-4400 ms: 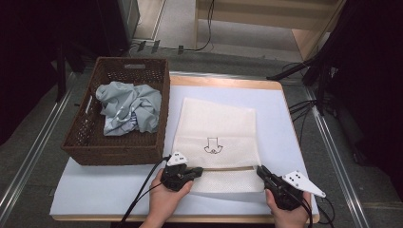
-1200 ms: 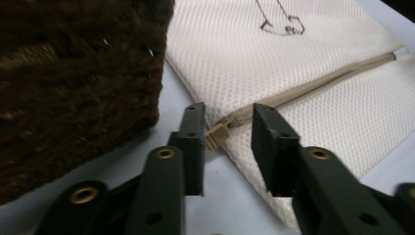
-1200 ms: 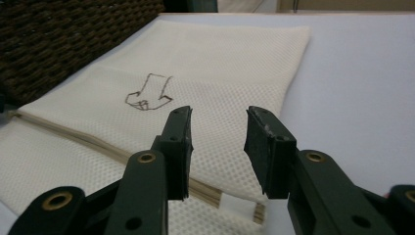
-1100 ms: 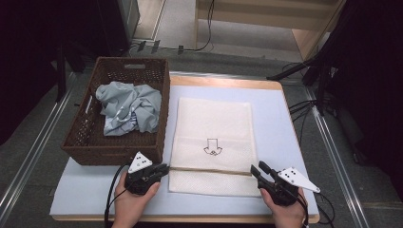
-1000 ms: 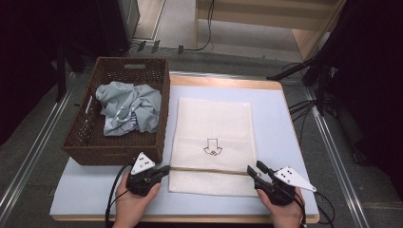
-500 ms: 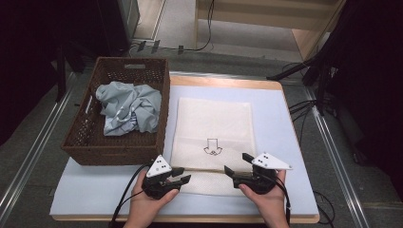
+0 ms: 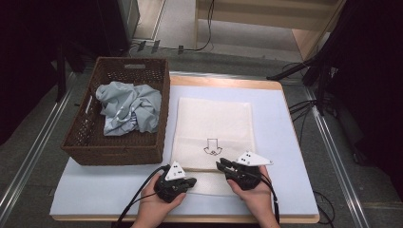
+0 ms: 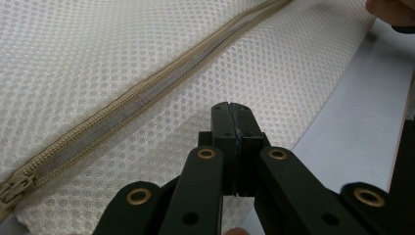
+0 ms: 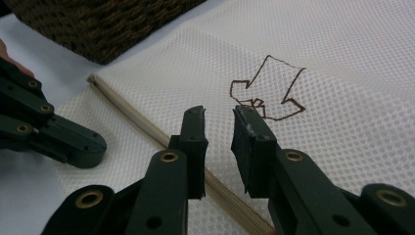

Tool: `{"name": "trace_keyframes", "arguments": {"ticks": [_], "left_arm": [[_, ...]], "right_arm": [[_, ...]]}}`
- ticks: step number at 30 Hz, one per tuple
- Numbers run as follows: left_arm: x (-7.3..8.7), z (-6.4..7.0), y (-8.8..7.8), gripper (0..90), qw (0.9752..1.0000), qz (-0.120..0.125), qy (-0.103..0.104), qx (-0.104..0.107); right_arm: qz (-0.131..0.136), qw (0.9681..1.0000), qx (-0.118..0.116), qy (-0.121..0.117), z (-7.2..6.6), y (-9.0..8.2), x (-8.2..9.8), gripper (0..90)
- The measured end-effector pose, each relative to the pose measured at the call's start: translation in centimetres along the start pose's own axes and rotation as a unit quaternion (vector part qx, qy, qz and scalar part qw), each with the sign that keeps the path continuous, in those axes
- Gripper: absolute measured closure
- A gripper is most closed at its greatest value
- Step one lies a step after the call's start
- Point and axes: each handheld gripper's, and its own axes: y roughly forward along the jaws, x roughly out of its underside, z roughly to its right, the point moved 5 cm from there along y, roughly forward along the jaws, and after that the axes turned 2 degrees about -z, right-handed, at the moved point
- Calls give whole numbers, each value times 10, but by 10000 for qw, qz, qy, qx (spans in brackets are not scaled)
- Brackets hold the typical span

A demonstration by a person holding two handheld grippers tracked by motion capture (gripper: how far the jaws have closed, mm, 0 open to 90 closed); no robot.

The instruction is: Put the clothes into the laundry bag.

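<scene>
A white mesh laundry bag (image 7: 214,118) lies flat on the pale blue mat, a brown arrow (image 7: 212,146) drawn on it. Its beige zipper (image 8: 147,93) runs across the near end, with the pull (image 8: 12,188) at one end. My left gripper (image 7: 192,181) rests over the bag's near left part; in the left gripper view its jaws (image 8: 234,122) are shut just past the zipper, nothing visible between them. My right gripper (image 7: 221,165) hovers over the zipper (image 9: 132,117) beside the arrow (image 9: 269,93). Its jaws (image 9: 219,115) have just been closing and stand slightly apart, gripping nothing.
A brown wicker basket (image 7: 119,152) stands on the left of the table with a crumpled light blue cloth (image 7: 128,107) inside. The mat (image 7: 95,185) shows bare in front of the basket. Cables trail off the table's right side.
Both hands have moved inward from the bag's side edges toward its middle. The right gripper's jaws opened wide and then narrowed.
</scene>
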Motion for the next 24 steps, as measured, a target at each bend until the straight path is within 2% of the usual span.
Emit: {"name": "trace_keyframes", "arguments": {"ticks": [4,5,7,10,13,18,19,20,22,24], "left_arm": [[0,-1,1,900,10000,3,-70,40],[0,-1,1,900,9999,-1,-93,57],[0,-2,0,900,9999,-9,-104,56],[0,-1,1,900,10000,18,-79,45],[1,-1,0,900,10000,9,-73,31],[1,-1,0,900,10000,9,-72,51],[1,-1,0,900,10000,20,-68,44],[1,0,0,900,10000,22,-60,29],[1,0,0,900,10000,8,-41,7],[1,0,1,900,10000,30,-54,22]], "right_arm": [[-120,9998,-29,-130,-2,5,1,672],[-180,9997,-40,-130,-1,7,2,626],[-239,9995,-117,-190,0,13,4,453],[-417,9986,-22,-309,0,17,9,295],[-492,9979,75,-422,2,18,13,276],[-615,9968,251,-453,5,20,15,263],[-661,9960,279,-528,4,22,16,269],[-698,9954,313,-576,3,23,17,281],[-714,9942,452,-670,2,24,17,365],[-649,9954,403,-582,3,24,15,471]]}}
